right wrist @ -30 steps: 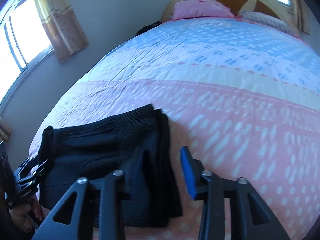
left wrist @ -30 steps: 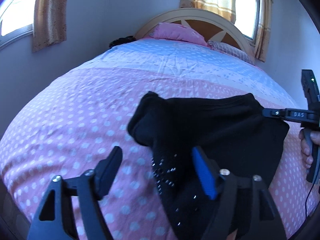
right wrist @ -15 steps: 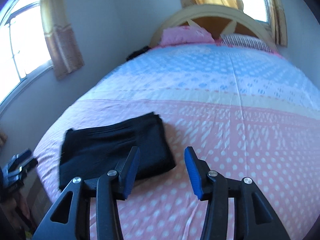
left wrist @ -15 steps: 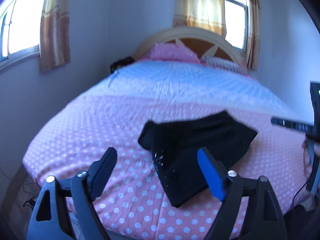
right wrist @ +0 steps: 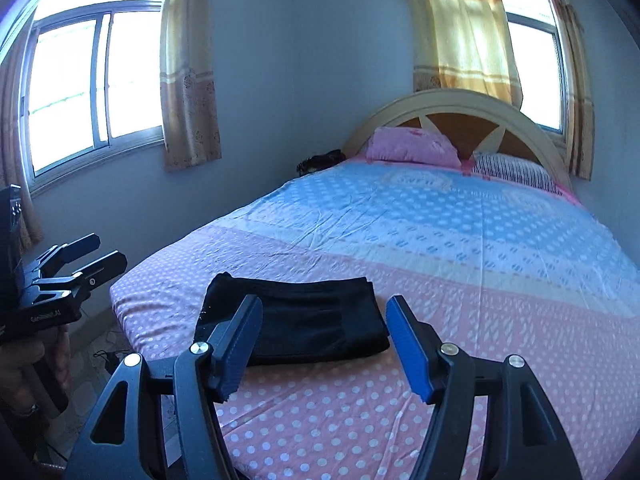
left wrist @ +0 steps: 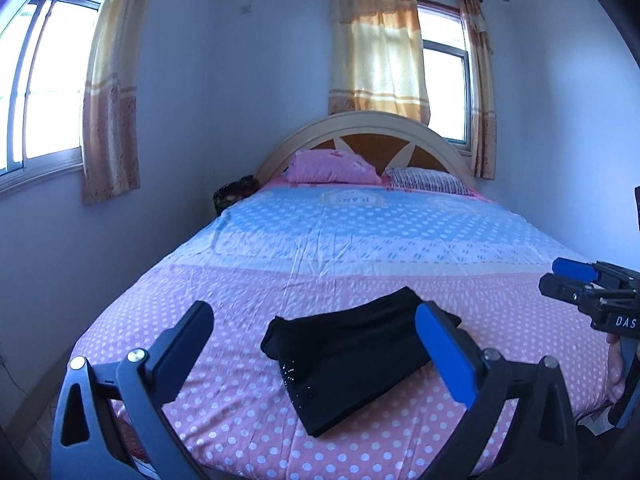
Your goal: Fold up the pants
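Left wrist view gives me, from the left, a curtained window (left wrist: 44, 92), then my left claw (left wrist: 316, 340) in the foreground with its fingers spread wide and nothing between them. Through that gap I see the pants (left wrist: 352, 356), black, folded into a compact rectangle and lying flat on the pink dotted near part of the bed (left wrist: 240, 292), close to the foot edge. Further back the sheet turns blue, and a pink pillow (left wrist: 332, 167) and a striped pillow (left wrist: 428, 181) rest against the arched headboard (left wrist: 376, 124). At the far right my right claw (left wrist: 560, 278) hangs beside the bed, off the mattress, with a bit of the person's hand (left wrist: 614, 364) under it.

Right wrist view shows the left claw (right wrist: 96, 254) at the left edge, clear of the bed, its fingers parted. In the middle my right claw (right wrist: 324, 346) is held apart, empty, above the foot of the bed, and the folded pants (right wrist: 316, 320) sit just beyond its tips, untouched by either claw.
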`<act>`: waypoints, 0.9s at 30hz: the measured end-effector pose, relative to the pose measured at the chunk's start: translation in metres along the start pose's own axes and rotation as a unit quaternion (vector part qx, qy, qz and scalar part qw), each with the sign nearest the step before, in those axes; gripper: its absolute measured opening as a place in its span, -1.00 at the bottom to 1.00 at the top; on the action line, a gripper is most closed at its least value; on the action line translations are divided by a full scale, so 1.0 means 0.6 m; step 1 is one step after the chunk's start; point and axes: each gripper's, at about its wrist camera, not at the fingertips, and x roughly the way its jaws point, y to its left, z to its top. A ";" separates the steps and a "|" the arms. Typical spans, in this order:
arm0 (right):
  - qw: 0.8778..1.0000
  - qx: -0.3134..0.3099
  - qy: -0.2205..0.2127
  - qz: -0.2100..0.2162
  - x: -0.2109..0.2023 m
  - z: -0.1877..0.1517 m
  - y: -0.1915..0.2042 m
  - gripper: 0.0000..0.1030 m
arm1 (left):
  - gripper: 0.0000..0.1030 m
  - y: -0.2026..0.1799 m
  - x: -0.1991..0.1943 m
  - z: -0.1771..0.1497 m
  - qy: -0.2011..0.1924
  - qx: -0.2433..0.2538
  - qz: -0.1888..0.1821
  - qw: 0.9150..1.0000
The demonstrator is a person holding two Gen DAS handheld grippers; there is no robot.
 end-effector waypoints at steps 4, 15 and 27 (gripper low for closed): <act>1.000 0.002 -0.005 0.001 -0.009 0.000 -0.001 0.28 | 1.00 -0.004 -0.006 -0.001 -0.001 0.003 0.000 1.000; 1.000 0.005 -0.006 0.002 -0.007 -0.006 -0.006 0.28 | 1.00 -0.008 -0.007 -0.003 0.001 0.000 0.003 1.000; 1.000 0.001 -0.001 0.005 -0.004 -0.014 -0.001 0.28 | 1.00 -0.012 -0.004 -0.009 0.006 0.001 0.005 1.000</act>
